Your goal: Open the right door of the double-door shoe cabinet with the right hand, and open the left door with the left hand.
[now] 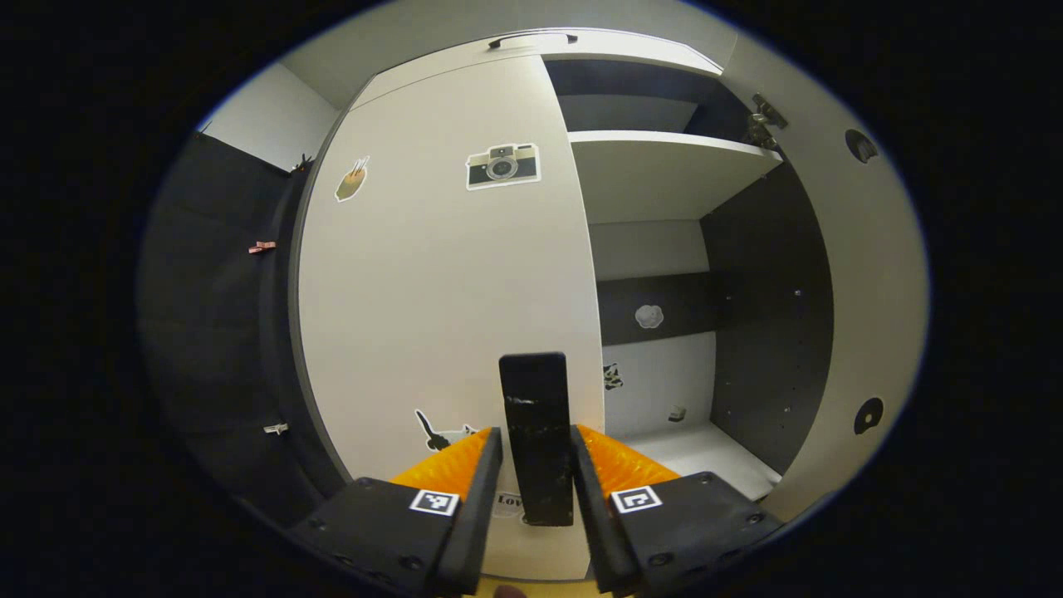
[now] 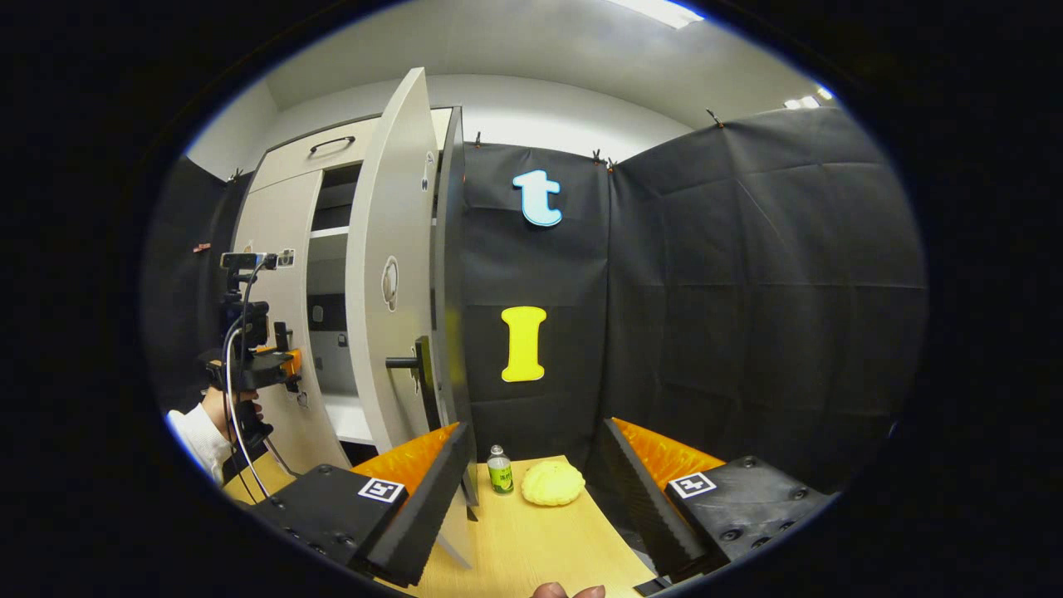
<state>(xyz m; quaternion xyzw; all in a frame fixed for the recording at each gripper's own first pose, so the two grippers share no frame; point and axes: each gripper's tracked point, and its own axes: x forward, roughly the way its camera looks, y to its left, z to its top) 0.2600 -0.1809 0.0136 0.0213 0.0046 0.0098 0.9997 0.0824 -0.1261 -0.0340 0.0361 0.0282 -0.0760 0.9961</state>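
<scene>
Left gripper view, from the left: the left door of the shoe cabinet sits closed, flat and pale, a camera sticker up top, and the left gripper is right up on it with its two fingers pinched close either side of the door's dark upright handle, each finger against an edge of the bar. To the right of that, the cabinet's right half stands open, a shelf across it and the right door swung out at the far edge. Over in the right gripper view, the left gripper shows at far left, a hand and white sleeve behind it, at the closed door; just right of it the right door juts out edge-on with its handle poking sideways. The right gripper hangs well clear of that door, fingers spread wide with nothing between them, over a wooden table carrying a small bottle and a yellow bun beside it
</scene>
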